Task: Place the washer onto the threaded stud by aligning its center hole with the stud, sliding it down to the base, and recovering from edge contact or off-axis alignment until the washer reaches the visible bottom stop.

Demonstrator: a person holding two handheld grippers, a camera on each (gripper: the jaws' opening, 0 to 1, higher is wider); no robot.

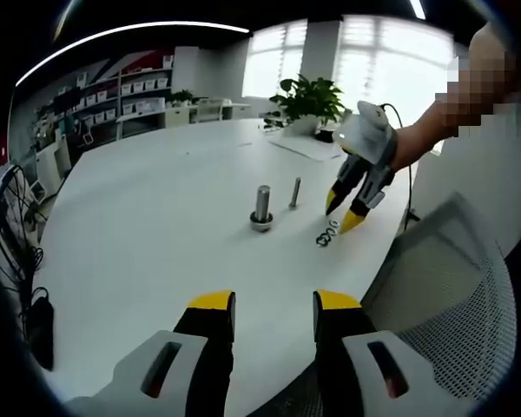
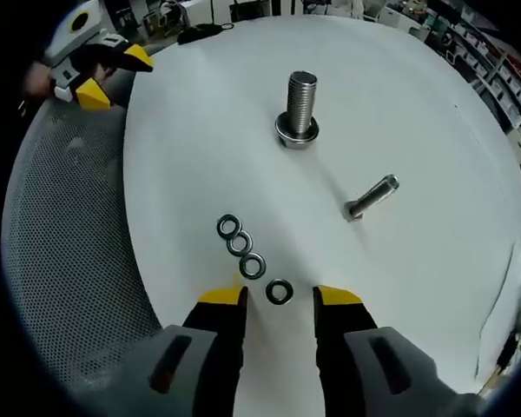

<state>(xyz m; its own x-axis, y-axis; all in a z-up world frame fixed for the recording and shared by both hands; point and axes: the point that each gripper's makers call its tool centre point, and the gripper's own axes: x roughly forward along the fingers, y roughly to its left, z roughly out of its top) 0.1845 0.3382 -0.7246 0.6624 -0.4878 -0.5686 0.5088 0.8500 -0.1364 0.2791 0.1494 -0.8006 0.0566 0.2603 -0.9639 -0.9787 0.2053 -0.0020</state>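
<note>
Four washers (image 2: 253,261) before open right tool (image 2: 280,300); slim bolt (image 2: 371,197) beside stud (image 2: 300,109).

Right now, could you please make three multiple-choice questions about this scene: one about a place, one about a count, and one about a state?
1. Where does the row of washers lie?
A. On the white table, just ahead of the right gripper
B. On the mesh chair
C. Stacked on the thick stud

2. How many loose washers are in that row?
A. Two
B. Four
C. Six

3. How do the jaws of the right gripper stand?
A. Shut on a washer
B. Shut on the thin stud
C. Open, holding nothing

Answers:
1. A: in the right gripper view the washers rest on the table between the gripper and the thick stud.
2. B: four rings lie in a line there.
3. C: a gap shows between the yellow tips, with the nearest washer lying on the table in it.
</note>
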